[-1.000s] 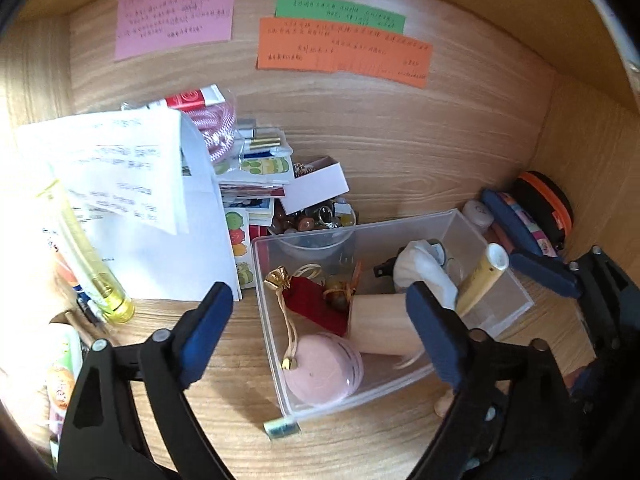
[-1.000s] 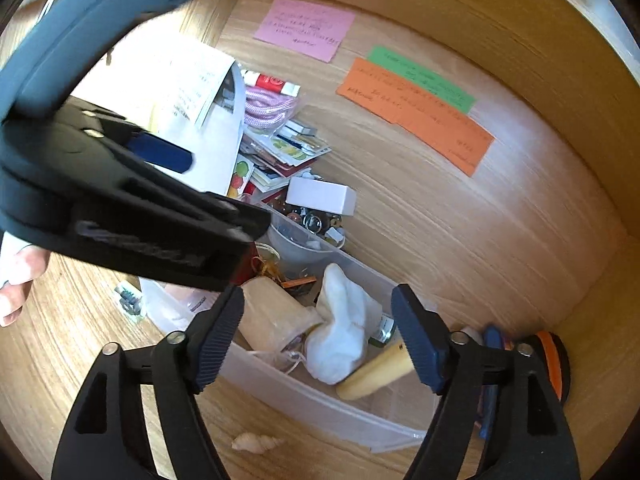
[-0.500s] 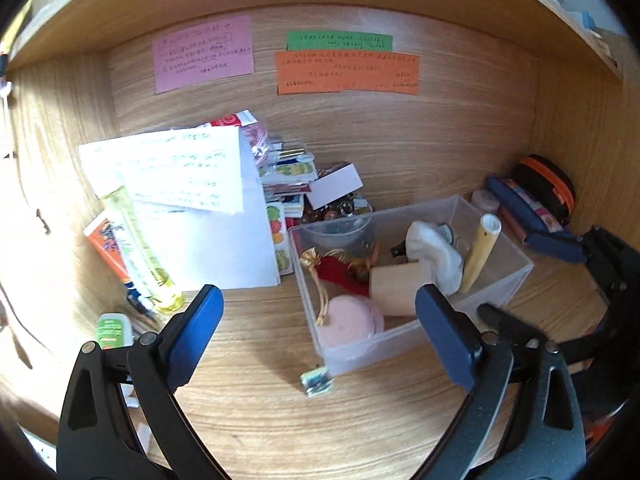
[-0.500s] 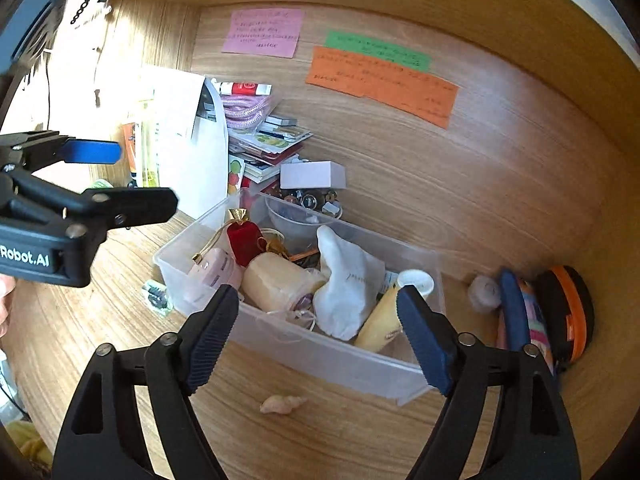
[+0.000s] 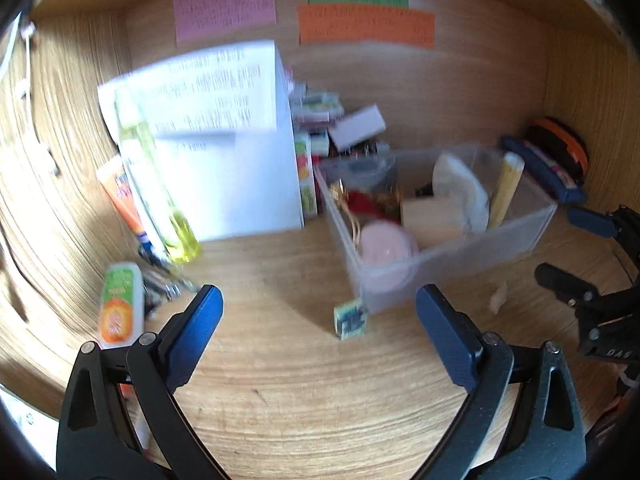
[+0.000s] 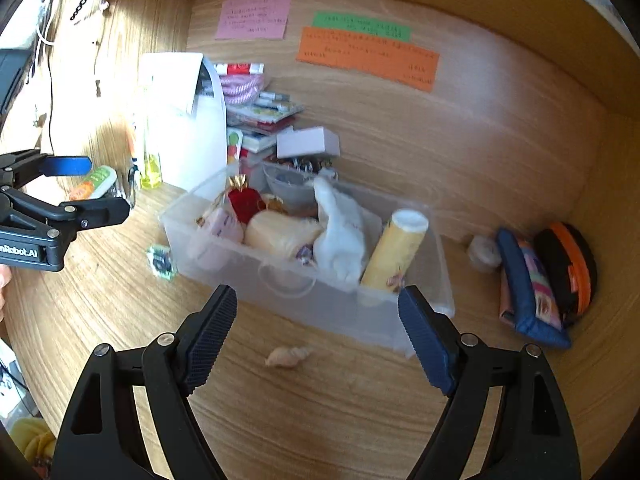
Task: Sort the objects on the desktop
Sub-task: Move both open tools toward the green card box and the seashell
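Wood-grain surface (image 6: 360, 420) carries a clear plastic bin (image 6: 320, 300) holding a white cloth (image 6: 340, 232), a cream tube (image 6: 394, 256), a pink pouch (image 6: 218, 228) and a red pouch (image 6: 244, 200). Left gripper (image 5: 318, 320) and right gripper (image 6: 316, 336), each spread wide and empty, hover before the bin. Small seashell (image 6: 288, 357) lies just beside the bin's front wall; a small green card (image 5: 351, 318) rests at its corner.

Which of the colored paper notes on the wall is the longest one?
The orange note is the longest. It is a wide strip just under the shorter green note. The pink note, off to the left, is squarer.
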{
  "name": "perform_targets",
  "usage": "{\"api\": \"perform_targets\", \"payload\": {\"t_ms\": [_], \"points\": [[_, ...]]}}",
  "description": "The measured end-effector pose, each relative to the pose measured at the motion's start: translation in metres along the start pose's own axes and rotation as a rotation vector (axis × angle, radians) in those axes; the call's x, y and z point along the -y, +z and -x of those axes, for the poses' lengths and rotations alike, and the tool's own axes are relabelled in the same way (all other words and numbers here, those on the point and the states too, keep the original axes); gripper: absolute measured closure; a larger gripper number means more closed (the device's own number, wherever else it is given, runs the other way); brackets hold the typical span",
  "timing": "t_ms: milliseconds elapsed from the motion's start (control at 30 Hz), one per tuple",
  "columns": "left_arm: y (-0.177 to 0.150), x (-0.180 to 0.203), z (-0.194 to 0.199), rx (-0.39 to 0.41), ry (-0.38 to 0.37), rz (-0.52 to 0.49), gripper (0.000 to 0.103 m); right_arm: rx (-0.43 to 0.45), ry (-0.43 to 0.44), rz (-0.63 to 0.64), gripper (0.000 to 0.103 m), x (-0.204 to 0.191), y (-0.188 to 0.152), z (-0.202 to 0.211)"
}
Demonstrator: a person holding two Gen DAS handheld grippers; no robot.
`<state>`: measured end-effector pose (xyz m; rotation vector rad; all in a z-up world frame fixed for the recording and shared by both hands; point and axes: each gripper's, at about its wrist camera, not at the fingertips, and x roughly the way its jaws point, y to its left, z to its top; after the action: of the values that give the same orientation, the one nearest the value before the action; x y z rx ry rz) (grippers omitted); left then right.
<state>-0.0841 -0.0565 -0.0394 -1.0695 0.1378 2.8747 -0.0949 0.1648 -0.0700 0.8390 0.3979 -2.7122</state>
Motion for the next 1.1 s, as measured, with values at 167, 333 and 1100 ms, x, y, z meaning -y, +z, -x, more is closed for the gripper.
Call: {"api": "perform_targets", "payload": {"t_ms": [167,333,1100], "points": [[-0.014,0.003,-0.033,-0.078,0.015,-0.008,0.005,-0.068,0.011,-0.032,0.022,0.005,-0.017,-0.015],[-0.019,0.009,-0.049,-0.1,0.021,-0.028,0.005,-0.131,0.038,-0.063,0.022,0.01,-0.025,-0.032],[-0.024,0.005,-0.086,-0.208,-0.074,0.009,0.043,-0.233,0.122,-0.081,0.025,0.007,-0.037,-0.064]]}}
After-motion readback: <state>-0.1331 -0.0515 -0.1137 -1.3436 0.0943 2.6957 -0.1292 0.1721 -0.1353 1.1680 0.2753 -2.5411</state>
